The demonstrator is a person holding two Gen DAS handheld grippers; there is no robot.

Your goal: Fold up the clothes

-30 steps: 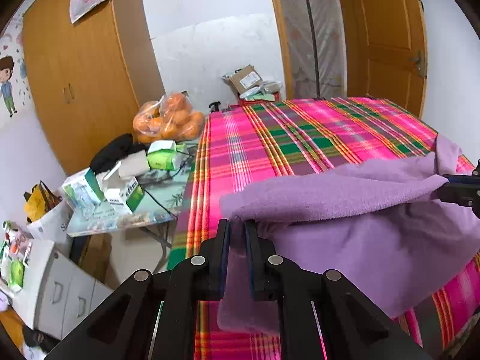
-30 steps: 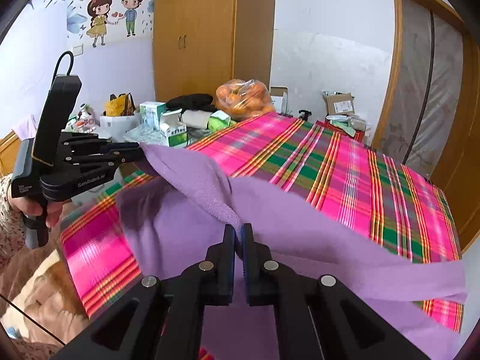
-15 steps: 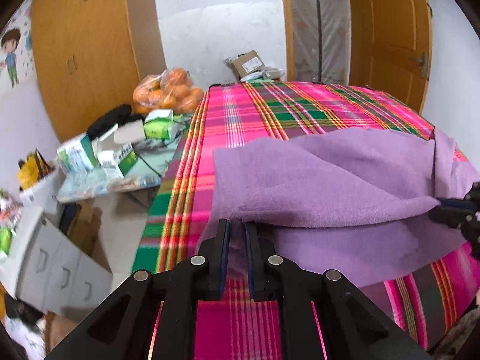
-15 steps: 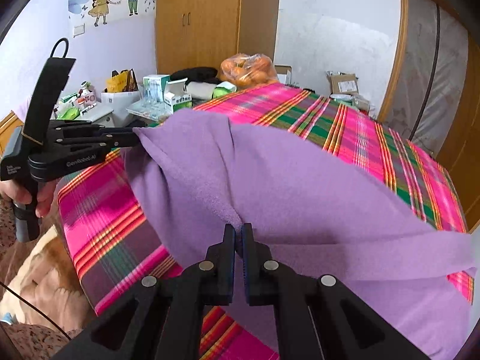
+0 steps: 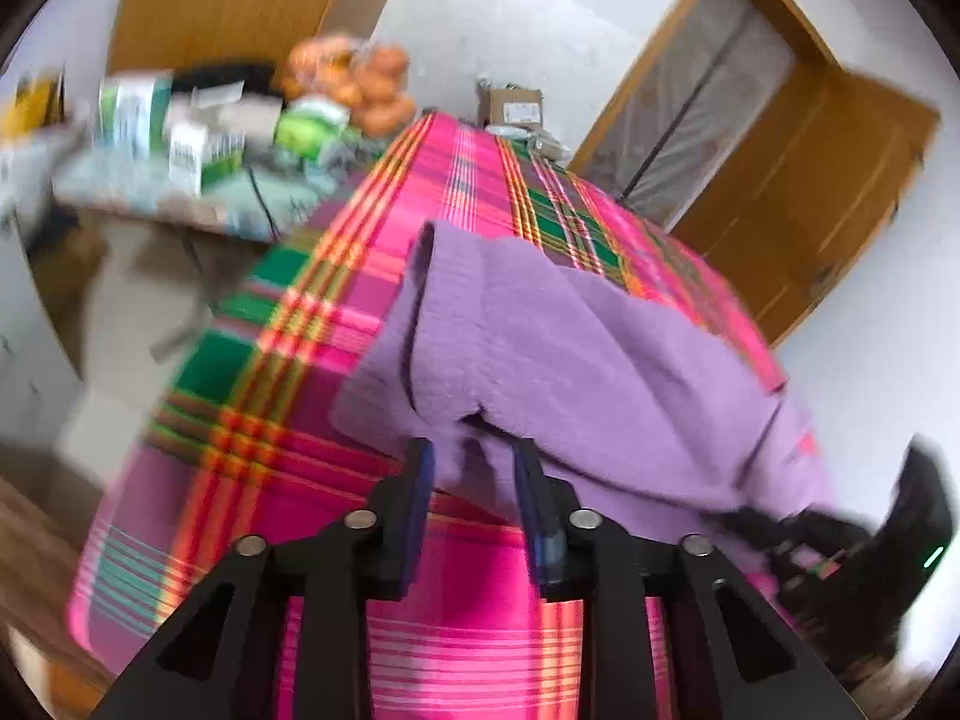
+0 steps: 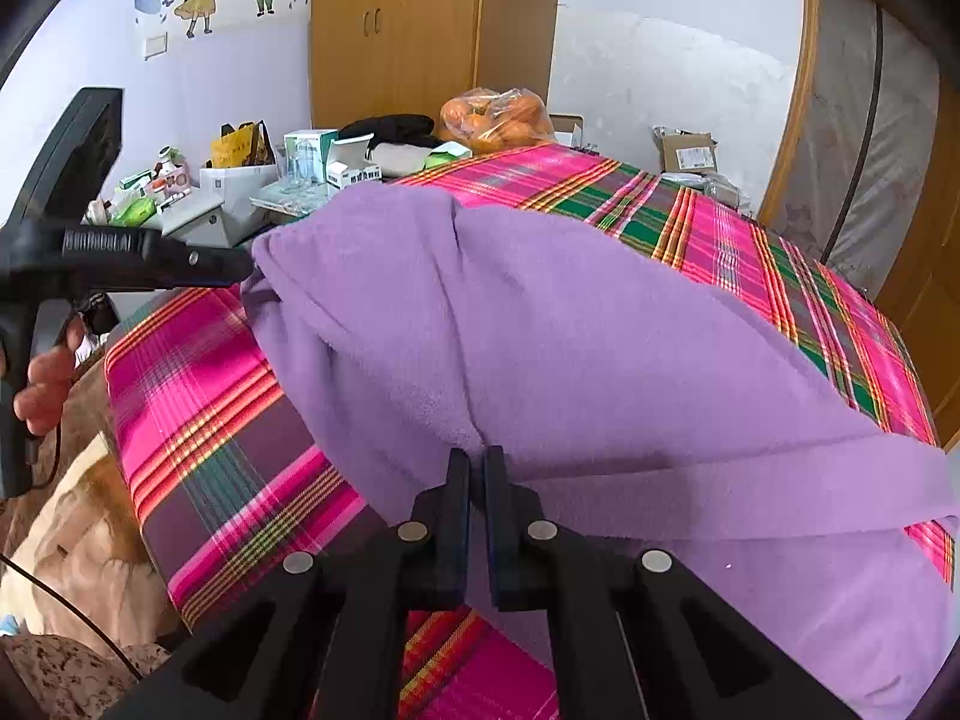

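A purple fleece garment [image 5: 570,348] [image 6: 540,330] lies in a loose fold on the pink plaid bed cover [image 5: 270,408] [image 6: 198,408]. In the left wrist view, which is blurred, my left gripper [image 5: 471,450] is open, and the garment's near edge sits loosely between the spread fingers. From the right wrist view the left gripper [image 6: 237,267] tip is at the garment's bunched left corner. My right gripper [image 6: 477,456] is shut on a pinch of the garment's near edge. It also shows dark and blurred at the lower right [image 5: 750,519].
A cluttered side table [image 6: 300,180] with boxes and a bag of oranges [image 6: 498,117] stands left of the bed. Behind are a wooden wardrobe [image 6: 408,24], a cardboard box [image 6: 687,150] and a door [image 5: 810,180]. A hand [image 6: 45,384] holds the left gripper's handle.
The left gripper has opened and let go of the garment, and its view has tilted and dropped. The folded garment has come down onto the bed. The right gripper keeps its hold.
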